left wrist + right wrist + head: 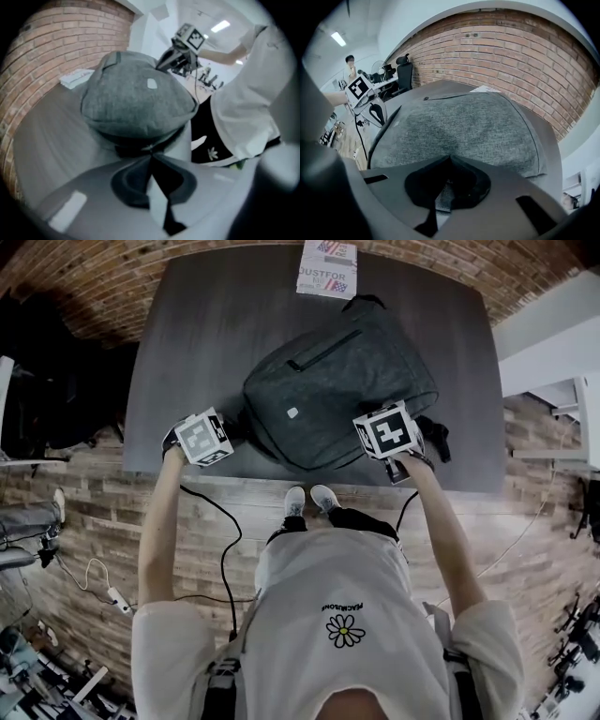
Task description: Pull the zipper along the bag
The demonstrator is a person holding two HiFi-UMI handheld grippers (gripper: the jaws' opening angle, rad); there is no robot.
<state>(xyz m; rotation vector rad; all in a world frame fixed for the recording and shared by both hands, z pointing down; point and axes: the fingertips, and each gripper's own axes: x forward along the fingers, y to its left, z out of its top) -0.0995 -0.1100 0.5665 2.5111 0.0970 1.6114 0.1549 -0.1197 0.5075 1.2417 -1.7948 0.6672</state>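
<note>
A dark grey backpack [328,395] lies flat on the dark table [206,324]. My left gripper [230,435] is at the bag's near left corner. In the left gripper view the bag [136,96] fills the middle and my left gripper [151,152] is shut, with its tips against the bag's dark lower edge. That view is blurred, so I cannot tell whether a zipper pull is pinched there. My right gripper [373,444] is at the bag's near right edge. In its own view the right gripper [449,159] is shut on a fold of the bag's grey fabric [445,197].
A printed booklet [327,268] lies at the table's far edge behind the bag. A black strap [436,437] trails off the bag's right side. The table's front edge runs just below both grippers. Cables [225,540] cross the wooden floor by my feet.
</note>
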